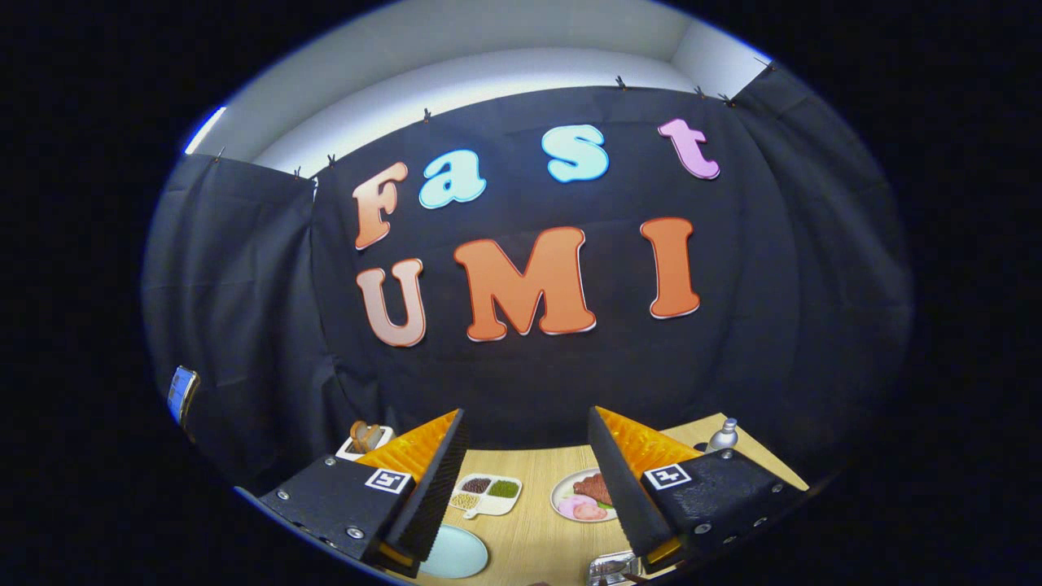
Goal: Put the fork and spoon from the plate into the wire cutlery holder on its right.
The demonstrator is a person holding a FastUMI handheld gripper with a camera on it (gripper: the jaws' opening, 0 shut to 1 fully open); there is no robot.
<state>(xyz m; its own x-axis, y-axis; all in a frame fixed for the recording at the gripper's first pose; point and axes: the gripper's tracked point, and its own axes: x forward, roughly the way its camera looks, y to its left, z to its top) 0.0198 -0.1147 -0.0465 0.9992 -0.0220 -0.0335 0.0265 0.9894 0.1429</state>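
My gripper (527, 413) is open, held high above the wooden table (533, 529) and facing the booth's back wall, with nothing between its fingers. A pale blue plate (454, 553) lies on the table just below the left finger, partly hidden by it; what lies on it is hidden. A shiny metal thing (610, 567), apparently the wire cutlery holder, peeks out under the right finger to the plate's right. I cannot make out a fork or spoon.
Beyond the fingers on the table stand a white divided dish of beans (486, 494) and a plate of meat slices (584, 496). A small bottle (723, 435) stands at the far right, a white toast rack (365, 439) at the far left.
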